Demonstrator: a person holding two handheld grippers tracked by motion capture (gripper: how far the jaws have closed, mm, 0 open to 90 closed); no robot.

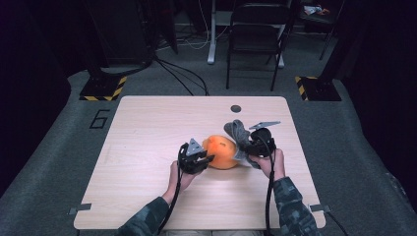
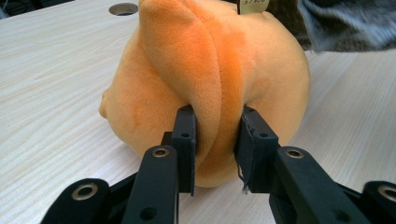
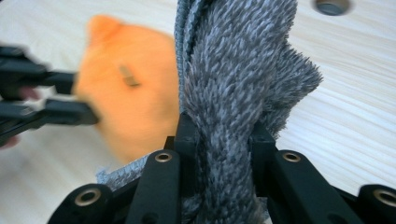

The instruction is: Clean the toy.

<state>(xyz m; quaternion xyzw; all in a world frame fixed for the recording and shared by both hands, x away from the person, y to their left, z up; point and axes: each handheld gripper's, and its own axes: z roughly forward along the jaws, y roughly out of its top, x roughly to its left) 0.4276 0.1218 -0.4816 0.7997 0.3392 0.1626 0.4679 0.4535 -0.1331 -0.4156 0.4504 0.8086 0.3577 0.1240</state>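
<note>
A person seated at a pale wooden tabletop [image 1: 147,147] works two hand-held grippers on a pair of soft items near its middle. The left gripper [image 1: 195,160], seen from above at the left of the pair, has its fingers [image 2: 186,140] pinching a raised fold of an orange plush toy [image 1: 221,152]; in the left gripper view the two black pads press into the fold from either side, with the plush bulging around them. The toy rests on the tabletop, its rounded body lying between the two grippers, and a small tag [image 2: 252,5] shows at its top edge. The right gripper [image 1: 255,145] is clamped on a grey fuzzy cloth [image 1: 238,132], whose thick bunched pile rises between its fingers [image 3: 187,140] in the right gripper view and stands above them. From above, the cloth lies just beside the toy on its right, touching or nearly touching it; which one cannot be told. A round hole [image 1: 236,108] is set in the tabletop near the far edge, well apart from the work. Camouflage-patterned sleeves [image 1: 295,206] come in from the near edge, and a folding chair [image 1: 258,34] stands on the grey floor beyond the tabletop.
</note>
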